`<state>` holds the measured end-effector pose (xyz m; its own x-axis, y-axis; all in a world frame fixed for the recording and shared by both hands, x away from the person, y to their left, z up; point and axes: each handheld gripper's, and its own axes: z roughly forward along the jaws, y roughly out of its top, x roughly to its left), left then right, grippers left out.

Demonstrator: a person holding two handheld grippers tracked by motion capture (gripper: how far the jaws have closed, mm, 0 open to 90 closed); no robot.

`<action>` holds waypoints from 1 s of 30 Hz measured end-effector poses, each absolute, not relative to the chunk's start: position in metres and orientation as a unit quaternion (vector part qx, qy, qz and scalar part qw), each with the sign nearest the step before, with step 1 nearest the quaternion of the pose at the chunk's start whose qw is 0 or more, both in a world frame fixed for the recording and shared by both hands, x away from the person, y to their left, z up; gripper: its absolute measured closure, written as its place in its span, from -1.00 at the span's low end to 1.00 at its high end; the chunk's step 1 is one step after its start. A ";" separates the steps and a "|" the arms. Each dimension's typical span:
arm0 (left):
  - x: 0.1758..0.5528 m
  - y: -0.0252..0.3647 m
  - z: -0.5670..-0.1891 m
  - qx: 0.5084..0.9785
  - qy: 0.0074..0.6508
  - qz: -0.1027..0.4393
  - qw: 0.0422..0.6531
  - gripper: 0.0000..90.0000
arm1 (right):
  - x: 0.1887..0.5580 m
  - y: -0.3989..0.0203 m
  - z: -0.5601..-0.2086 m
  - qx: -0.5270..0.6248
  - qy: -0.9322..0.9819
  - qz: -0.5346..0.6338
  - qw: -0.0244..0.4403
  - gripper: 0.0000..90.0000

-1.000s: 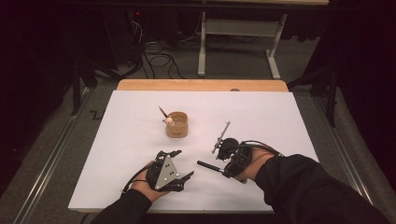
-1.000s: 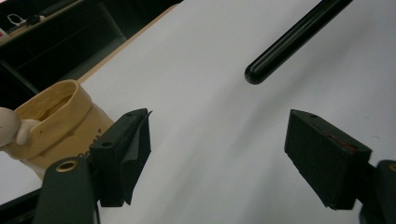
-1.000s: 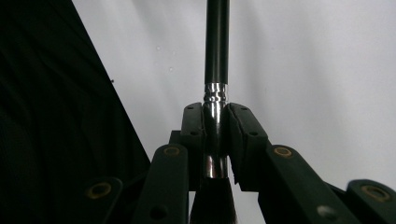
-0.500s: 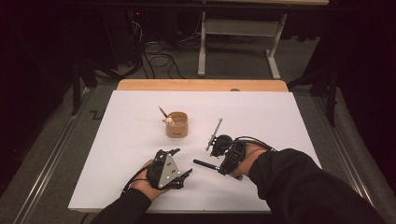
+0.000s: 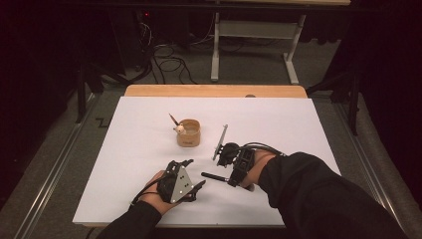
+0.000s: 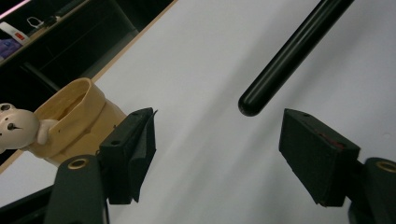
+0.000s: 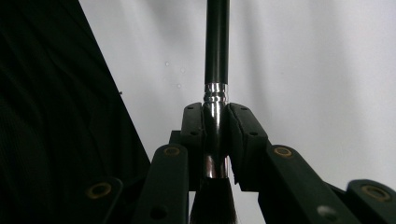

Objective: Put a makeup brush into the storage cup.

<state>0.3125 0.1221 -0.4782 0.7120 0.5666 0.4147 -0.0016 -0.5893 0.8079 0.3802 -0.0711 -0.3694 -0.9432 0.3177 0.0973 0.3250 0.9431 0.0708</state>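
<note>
The room is dark, with a white worktop [image 5: 298,129] in the light. In the high view there is one cup [image 5: 189,132] with a little bear on its rim. The right hand-held gripper [image 5: 225,155] holds one brush [image 5: 217,176] just above the worktop, near the left hand-held gripper [image 5: 191,174].

In the left gripper view the jaws are spread, have just been closing a bit, and nothing is between them. The brush end [image 6: 254,102] points at the gap.

In the right gripper view the jaws pinch the brush's shiny metal ring [image 7: 215,121]. The brush looks light, thin, stiff and smooth, so it may slip. The free handle end is a good place to grab.
</note>
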 end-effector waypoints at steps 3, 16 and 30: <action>0.312 0.122 -0.478 0.826 0.165 0.341 0.418 -0.34 | 0.381 -0.068 -0.369 -0.162 -0.985 -0.034 0.045 0.75; 0.305 0.114 -0.480 0.837 0.123 0.353 0.399 -0.11 | 0.382 -0.062 -0.372 -0.155 -0.986 -0.017 0.054 0.75; 0.301 0.110 -0.483 0.849 0.094 0.350 0.385 0.22 | 0.382 -0.056 -0.374 -0.158 -0.985 -0.004 0.074 0.75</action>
<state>0.3013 0.1100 -0.4827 0.7382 0.4281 0.5214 -0.1102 -0.6860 0.7192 0.3821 -0.0561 -0.3743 -0.9388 0.3112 0.1477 0.3125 0.9498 -0.0148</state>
